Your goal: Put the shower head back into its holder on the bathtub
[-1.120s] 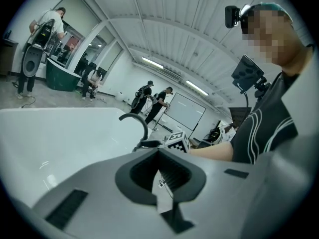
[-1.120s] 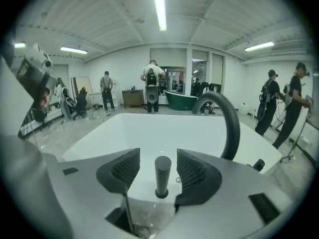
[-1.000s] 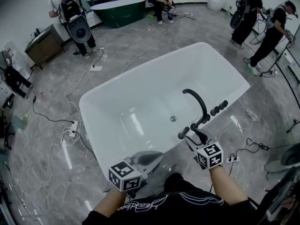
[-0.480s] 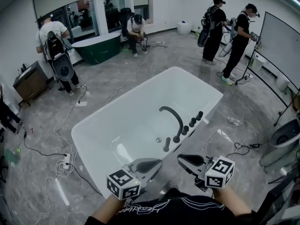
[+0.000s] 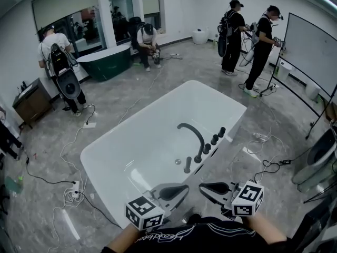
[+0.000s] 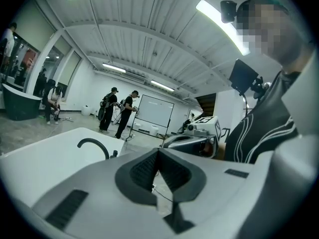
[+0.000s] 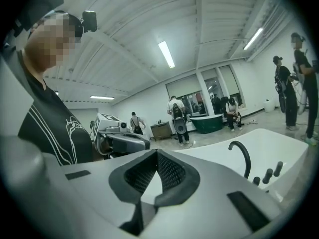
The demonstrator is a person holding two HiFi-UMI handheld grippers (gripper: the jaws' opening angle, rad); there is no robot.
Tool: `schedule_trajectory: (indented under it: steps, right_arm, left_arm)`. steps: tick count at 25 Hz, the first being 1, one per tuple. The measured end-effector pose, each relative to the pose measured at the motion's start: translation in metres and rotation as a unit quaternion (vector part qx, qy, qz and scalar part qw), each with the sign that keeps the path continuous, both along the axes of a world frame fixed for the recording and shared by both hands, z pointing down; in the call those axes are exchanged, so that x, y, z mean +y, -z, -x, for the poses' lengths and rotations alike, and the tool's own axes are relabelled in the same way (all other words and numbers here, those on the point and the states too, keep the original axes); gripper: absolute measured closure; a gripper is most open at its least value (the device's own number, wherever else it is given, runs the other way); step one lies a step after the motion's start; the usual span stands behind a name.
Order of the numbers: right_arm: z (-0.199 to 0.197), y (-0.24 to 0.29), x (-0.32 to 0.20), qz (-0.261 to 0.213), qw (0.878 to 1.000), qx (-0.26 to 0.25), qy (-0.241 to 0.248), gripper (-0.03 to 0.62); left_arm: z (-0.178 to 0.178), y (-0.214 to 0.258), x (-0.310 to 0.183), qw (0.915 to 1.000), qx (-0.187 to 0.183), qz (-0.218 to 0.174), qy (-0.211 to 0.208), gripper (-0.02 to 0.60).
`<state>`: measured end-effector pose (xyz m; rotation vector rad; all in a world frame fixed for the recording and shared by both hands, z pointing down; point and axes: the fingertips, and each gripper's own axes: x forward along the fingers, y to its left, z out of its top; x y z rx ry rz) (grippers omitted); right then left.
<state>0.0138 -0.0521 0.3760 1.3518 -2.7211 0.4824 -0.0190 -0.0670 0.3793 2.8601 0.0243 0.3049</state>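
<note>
The white bathtub (image 5: 152, 125) fills the middle of the head view. On its near right rim stand a black arched faucet (image 5: 192, 135), three black knobs (image 5: 214, 139) and the black shower head (image 5: 187, 164), upright in its holder. Both grippers hover close to my chest, apart from the tub. My left gripper (image 5: 184, 189) is shut and holds nothing. My right gripper (image 5: 201, 187) is also shut and holds nothing. The left gripper view shows shut jaws (image 6: 158, 151) with the faucet (image 6: 94, 146) beyond. The right gripper view shows shut jaws (image 7: 157, 153), the faucet (image 7: 241, 154) and knobs (image 7: 271, 172).
Several people stand around the room: two at the back right (image 5: 247, 36), one at the left (image 5: 58, 67), one crouched by a dark green tub (image 5: 105, 62). Cables (image 5: 73, 186) trail over the grey floor. A whiteboard (image 5: 310, 46) stands at the right, a cabinet (image 5: 31, 101) at the left.
My right gripper let go of the shower head, which now stands in its holder, then shut and lifted back toward me. The left gripper rose too. The head view tilted up.
</note>
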Motion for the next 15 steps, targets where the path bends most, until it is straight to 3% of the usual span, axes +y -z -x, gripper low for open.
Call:
schedule_trajectory:
  steps: [6,15]
  right_arm:
    - [-0.001,0.005,0.008,-0.005,1.0,-0.003,-0.004,0.582]
    - [-0.009,0.016,0.03,-0.017,0.999,-0.023,-0.019,0.582]
  left_arm:
    - [-0.001,0.01,0.003,0.9999,0.013,-0.002,-0.001,0.577]
    - [-0.021,0.012,0.026,0.9994,0.001,-0.013,-0.032,0.577]
